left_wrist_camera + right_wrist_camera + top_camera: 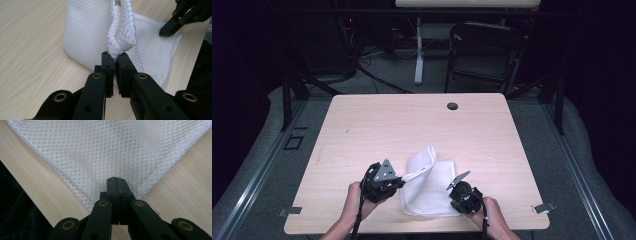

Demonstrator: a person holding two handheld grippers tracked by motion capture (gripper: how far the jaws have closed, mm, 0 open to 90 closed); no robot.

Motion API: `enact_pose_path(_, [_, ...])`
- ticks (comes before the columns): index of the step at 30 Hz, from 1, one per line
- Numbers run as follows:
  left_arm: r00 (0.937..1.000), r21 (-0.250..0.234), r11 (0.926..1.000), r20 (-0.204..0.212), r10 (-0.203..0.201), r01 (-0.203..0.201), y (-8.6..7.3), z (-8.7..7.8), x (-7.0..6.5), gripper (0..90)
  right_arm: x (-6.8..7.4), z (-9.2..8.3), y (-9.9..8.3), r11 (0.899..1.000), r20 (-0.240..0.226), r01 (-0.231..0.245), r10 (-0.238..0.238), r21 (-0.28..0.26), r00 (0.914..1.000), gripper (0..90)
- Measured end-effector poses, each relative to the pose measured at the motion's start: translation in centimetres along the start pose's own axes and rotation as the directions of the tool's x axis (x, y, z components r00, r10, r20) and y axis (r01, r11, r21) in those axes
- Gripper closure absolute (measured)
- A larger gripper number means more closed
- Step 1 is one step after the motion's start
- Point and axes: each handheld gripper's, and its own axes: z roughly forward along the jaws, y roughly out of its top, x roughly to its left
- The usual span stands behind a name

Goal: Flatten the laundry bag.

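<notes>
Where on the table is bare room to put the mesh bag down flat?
The far half of the table, between the cable hole and the white mesh bag, is bare. The near edge is crowded by the left gripper, right gripper and bag.

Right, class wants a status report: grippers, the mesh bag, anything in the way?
Left gripper shut on mesh bag, bunched edge lifted. Right gripper shut on its corner, low on the table. Nothing in the way.

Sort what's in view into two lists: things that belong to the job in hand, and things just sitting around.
In the job:
- white mesh bag
- left hand-held gripper, shut on a bunched fold of the bag
- right hand-held gripper, shut on a bag corner

Just around:
- wooden table
- black folding chair
- cables on the floor
</notes>
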Motion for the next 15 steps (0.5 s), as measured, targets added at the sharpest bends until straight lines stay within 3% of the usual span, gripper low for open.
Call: enact_pose_path(15, [0.9983,0.069,0.9966,-0.041,-0.042,0.045,-1.8,-0.2,0.3,85.7,-0.8,-0.4,-0.5,0.999,0.02,-0.045,0.044,0.027,0.9988,90.0])
